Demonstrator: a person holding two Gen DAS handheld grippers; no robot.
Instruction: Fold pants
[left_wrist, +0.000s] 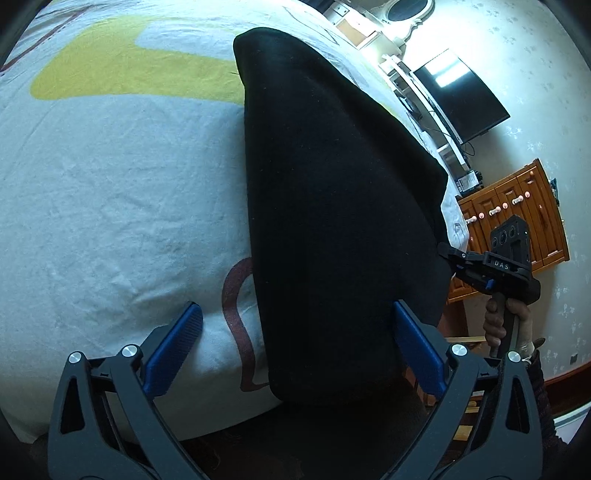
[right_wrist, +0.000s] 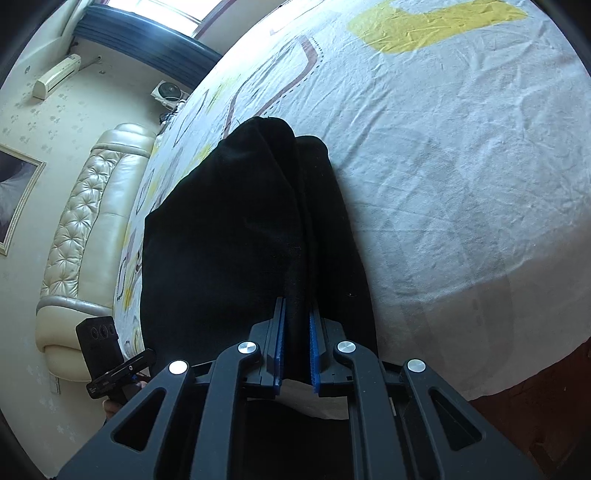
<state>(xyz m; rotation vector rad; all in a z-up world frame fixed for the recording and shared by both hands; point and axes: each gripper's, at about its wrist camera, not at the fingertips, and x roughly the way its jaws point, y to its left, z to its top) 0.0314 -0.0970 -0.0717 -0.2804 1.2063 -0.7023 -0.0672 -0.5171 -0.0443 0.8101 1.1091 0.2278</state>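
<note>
Black pants (left_wrist: 332, 192) lie lengthwise on the bed, folded into a long strip. My left gripper (left_wrist: 295, 306) stands wide open over their near end; the cloth lies between the blue pads (left_wrist: 173, 347), and the left pad is clear of it. At the pants' right edge, my right gripper (left_wrist: 445, 253) is pinched on a corner of cloth, a hand (left_wrist: 502, 321) holding its handle. In the right wrist view the right gripper (right_wrist: 295, 304) is shut on a raised ridge of the pants (right_wrist: 229, 229).
The bed sheet (left_wrist: 110, 192) is white with yellow and brown shapes. Its near edge drops to a dark floor (right_wrist: 535, 406). A padded headboard (right_wrist: 85, 221) is at the left; a TV (left_wrist: 461, 99) and a wooden cabinet (left_wrist: 517, 214) line the wall.
</note>
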